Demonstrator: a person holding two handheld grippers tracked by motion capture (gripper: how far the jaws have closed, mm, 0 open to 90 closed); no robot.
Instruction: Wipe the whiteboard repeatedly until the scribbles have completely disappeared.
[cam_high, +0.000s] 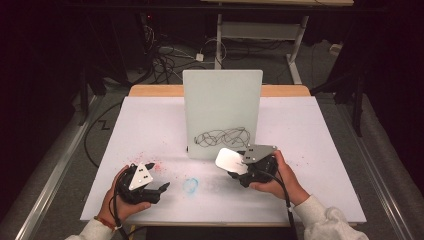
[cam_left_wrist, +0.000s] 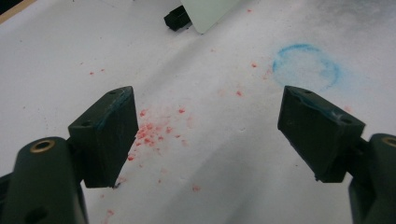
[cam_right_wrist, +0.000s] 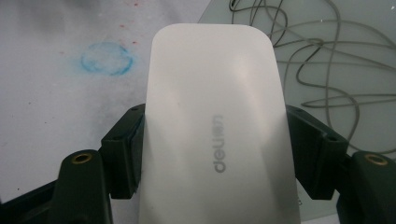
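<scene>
Gripping one white eraser (cam_right_wrist: 217, 135), the right gripper (cam_high: 239, 170) has its jaws clamped on both sides, held beside one upright whiteboard (cam_high: 222, 107) bearing one black scribble (cam_high: 222, 136). Left gripper (cam_left_wrist: 205, 135): jaws wide apart, nothing between. One blue ring mark (cam_high: 190, 185) on table (cam_high: 150, 125).

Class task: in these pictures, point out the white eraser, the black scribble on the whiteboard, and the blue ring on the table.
White eraser (cam_right_wrist: 215, 130), right gripper view, its top face.
Black scribble (cam_high: 222, 136), high view, middle of the loops.
Blue ring (cam_left_wrist: 306, 67), left gripper view, its centre.

Left tongs (cam_high: 162, 188) gape wide, low over the table; right tongs (cam_high: 235, 167) clamped tight.
</scene>
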